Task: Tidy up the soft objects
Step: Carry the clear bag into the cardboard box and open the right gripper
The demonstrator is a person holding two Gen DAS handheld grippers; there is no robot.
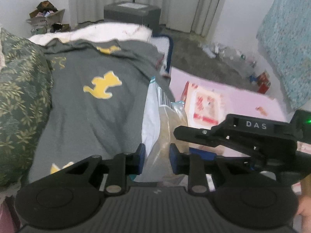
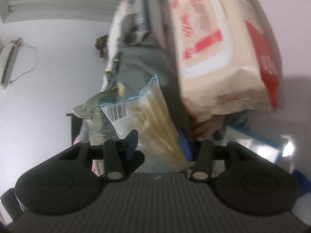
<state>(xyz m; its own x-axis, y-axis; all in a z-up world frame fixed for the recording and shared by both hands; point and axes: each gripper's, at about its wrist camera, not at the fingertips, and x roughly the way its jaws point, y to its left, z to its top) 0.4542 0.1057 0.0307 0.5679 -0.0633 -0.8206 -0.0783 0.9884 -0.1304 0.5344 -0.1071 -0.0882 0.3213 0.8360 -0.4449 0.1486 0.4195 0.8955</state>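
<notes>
A clear zip bag [image 1: 165, 128] with a barcode label and beige contents stands upright between the pads of my left gripper [image 1: 156, 156], which is shut on its lower part. The bag [image 2: 155, 120] also sits between the pads of my right gripper [image 2: 159, 143], which is closed on it too. My right gripper shows from the side in the left wrist view [image 1: 196, 134], just right of the bag. A cream and red soft pack [image 1: 206, 104] lies on the pink surface [image 1: 243, 101] behind; it looms large in the right wrist view [image 2: 223, 58].
A grey blanket with yellow shapes [image 1: 97, 89] covers the bed at left. A green leaf-print pillow [image 1: 19, 97] lies at the far left. A grey box [image 1: 132, 13] and curtains stand at the back. Clutter lies on the floor at right [image 1: 233, 56].
</notes>
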